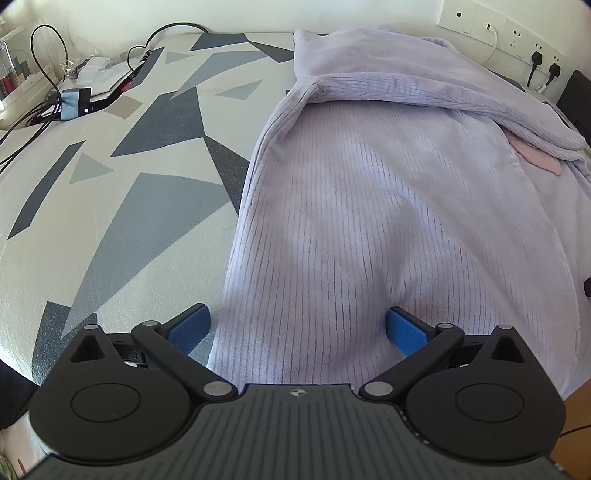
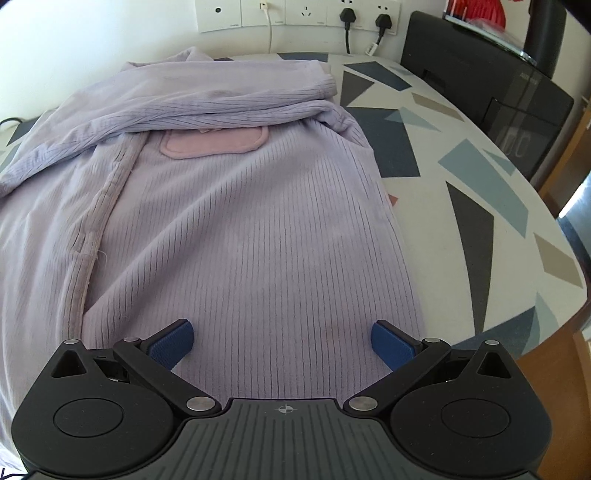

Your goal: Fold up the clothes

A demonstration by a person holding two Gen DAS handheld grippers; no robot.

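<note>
Home bedroom: patterned bed (image 1: 110,192) (wall sockets (image 2: 295,14) behind)

— Garment (image 1: 369,221)?
— Lilac ribbed fleece cloth, soft and matt; pink patch (image 2: 214,142) smoother, plush.
— Table cover (image 1: 110,184)?
— Fine-grained, matt, printed triangles.
— Left gripper (image 1: 298,328)?
— Matt black plastic, ribbed housing; dull metal pivot pins; blue pads (image 1: 406,332) knurled.
— Upper right, right wrist view?
— Black box (image 2: 498,92), semi-gloss plastic.

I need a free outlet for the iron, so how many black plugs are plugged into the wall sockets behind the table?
2. In the right wrist view, one black plug sits left of the other black plug, side by side on the wall socket strip. Others may be out of frame.
</note>
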